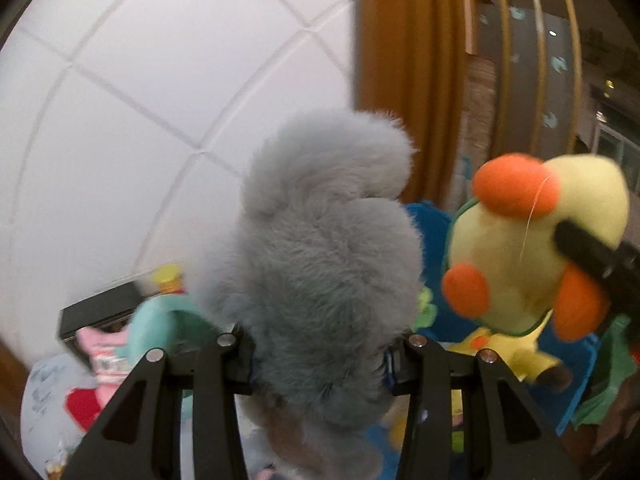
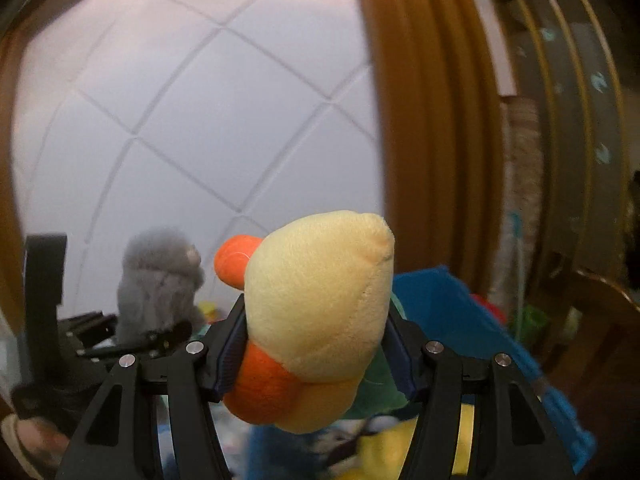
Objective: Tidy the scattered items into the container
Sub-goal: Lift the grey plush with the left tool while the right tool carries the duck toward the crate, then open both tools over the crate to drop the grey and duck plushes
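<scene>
While both hands are raised before the white tiled wall [image 1: 140, 100]:
Left gripper [image 1: 320, 344]: clamped on grey plush [image 1: 320, 248].
Right gripper [image 2: 316, 344]: clamped on yellow plush [image 2: 320, 300].
Blue bin [image 2: 452, 312]: below, behind both toys.

A fluffy grey plush toy [image 1: 320, 264] fills the centre of the left wrist view, standing upright with its fur reaching the upper middle of the frame. To its right, a pale yellow plush toy [image 1: 532, 240] with round orange patches hangs tilted. Below and behind both, at lower right, lies the blue container [image 2: 452, 304], with more soft toys blurred inside it.
</scene>
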A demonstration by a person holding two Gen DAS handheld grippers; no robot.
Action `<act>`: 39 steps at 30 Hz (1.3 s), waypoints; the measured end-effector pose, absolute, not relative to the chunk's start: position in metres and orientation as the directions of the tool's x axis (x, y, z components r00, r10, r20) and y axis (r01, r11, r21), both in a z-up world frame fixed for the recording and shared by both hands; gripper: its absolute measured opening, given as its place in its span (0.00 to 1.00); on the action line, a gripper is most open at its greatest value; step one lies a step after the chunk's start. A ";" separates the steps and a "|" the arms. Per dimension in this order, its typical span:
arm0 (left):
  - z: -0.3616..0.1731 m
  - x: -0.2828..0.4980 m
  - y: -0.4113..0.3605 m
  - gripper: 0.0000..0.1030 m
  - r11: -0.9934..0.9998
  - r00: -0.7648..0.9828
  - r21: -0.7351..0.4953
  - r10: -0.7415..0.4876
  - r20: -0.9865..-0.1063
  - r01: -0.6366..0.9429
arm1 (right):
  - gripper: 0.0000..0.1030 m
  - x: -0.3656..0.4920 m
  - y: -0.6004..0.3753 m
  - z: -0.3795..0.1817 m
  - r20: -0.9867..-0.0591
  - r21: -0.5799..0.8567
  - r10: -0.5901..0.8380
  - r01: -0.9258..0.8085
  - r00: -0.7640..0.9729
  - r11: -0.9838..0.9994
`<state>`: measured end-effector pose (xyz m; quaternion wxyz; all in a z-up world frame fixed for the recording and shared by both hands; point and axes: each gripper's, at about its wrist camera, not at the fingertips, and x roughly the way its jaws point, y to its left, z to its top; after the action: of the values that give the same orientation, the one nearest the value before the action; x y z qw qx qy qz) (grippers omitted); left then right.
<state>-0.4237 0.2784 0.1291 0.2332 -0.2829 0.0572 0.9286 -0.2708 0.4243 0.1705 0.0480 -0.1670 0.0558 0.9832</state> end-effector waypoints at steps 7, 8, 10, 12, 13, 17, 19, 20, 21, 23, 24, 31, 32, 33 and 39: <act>0.084 -0.457 0.383 0.41 -0.843 -0.622 -0.014 0.409 -0.668 -0.538 | 0.59 -0.296 0.520 0.133 -0.416 0.149 0.133 -0.212 -0.899 -0.966; 0.077 -0.458 0.394 0.41 -0.840 -0.610 -0.005 0.398 -0.686 -0.542 | 0.59 -0.299 0.528 0.129 -0.432 0.154 0.137 -0.223 -0.891 -0.963; 0.059 -0.466 0.404 0.41 -0.837 -0.577 -0.005 0.381 -0.722 -0.547 | 0.59 -0.312 0.543 0.114 -0.478 0.160 0.134 -0.237 -0.868 -0.958; 0.046 -0.471 0.408 0.43 -0.835 -0.551 -0.009 0.370 -0.748 -0.550 | 0.59 -0.322 0.550 0.103 -0.505 0.163 0.124 -0.235 -0.855 -0.958; 0.041 -0.473 0.409 0.44 -0.834 -0.539 -0.010 0.366 -0.759 -0.551 | 0.59 -0.326 0.552 0.100 -0.511 0.160 0.126 -0.238 -0.850 -0.958; 0.029 -0.479 0.407 0.64 -0.841 -0.538 0.001 0.345 -0.769 -0.542 | 0.72 -0.337 0.561 0.095 -0.517 0.165 0.133 -0.252 -0.845 -0.954; 0.027 -0.479 0.405 0.73 -0.844 -0.552 0.011 0.341 -0.761 -0.536 | 0.82 -0.339 0.561 0.096 -0.524 0.158 0.137 -0.254 -0.841 -0.954; 0.027 -0.479 0.404 0.73 -0.844 -0.552 0.007 0.344 -0.759 -0.536 | 0.91 -0.340 0.561 0.095 -0.525 0.153 0.141 -0.256 -0.839 -0.955; 0.027 -0.479 0.404 0.73 -0.843 -0.550 0.007 0.344 -0.761 -0.538 | 0.93 -0.340 0.561 0.095 -0.523 0.145 0.148 -0.259 -0.839 -0.955; 0.026 -0.480 0.404 0.74 -0.841 -0.546 0.008 0.344 -0.764 -0.542 | 0.94 -0.340 0.560 0.096 -0.524 0.138 0.159 -0.268 -0.837 -0.953; 0.027 -0.477 0.404 0.74 -0.841 -0.548 0.012 0.341 -0.764 -0.541 | 0.94 -0.339 0.561 0.096 -0.523 0.143 0.162 -0.273 -0.837 -0.951; 0.037 -0.461 0.394 0.74 -0.843 -0.548 0.009 0.341 -0.763 -0.538 | 1.00 -0.328 0.547 0.099 -0.540 0.126 0.182 -0.293 -0.822 -0.948; 0.037 -0.459 0.391 0.74 -0.844 -0.546 0.005 0.343 -0.764 -0.537 | 1.00 -0.326 0.544 0.099 -0.543 0.121 0.183 -0.292 -0.820 -0.949; 0.038 -0.456 0.388 0.74 -0.844 -0.544 0.001 0.345 -0.765 -0.536 | 1.00 -0.324 0.540 0.099 -0.546 0.111 0.190 -0.295 -0.816 -0.949; 0.041 -0.432 0.361 0.74 -0.848 -0.560 0.000 0.350 -0.751 -0.530 | 1.00 -0.307 0.520 0.098 -0.548 0.085 0.209 -0.302 -0.810 -0.949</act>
<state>-0.4318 0.3607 0.0409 0.2511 -0.3963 0.1139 0.8757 -0.3066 0.5196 0.0980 0.1348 -0.2773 0.0845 0.9475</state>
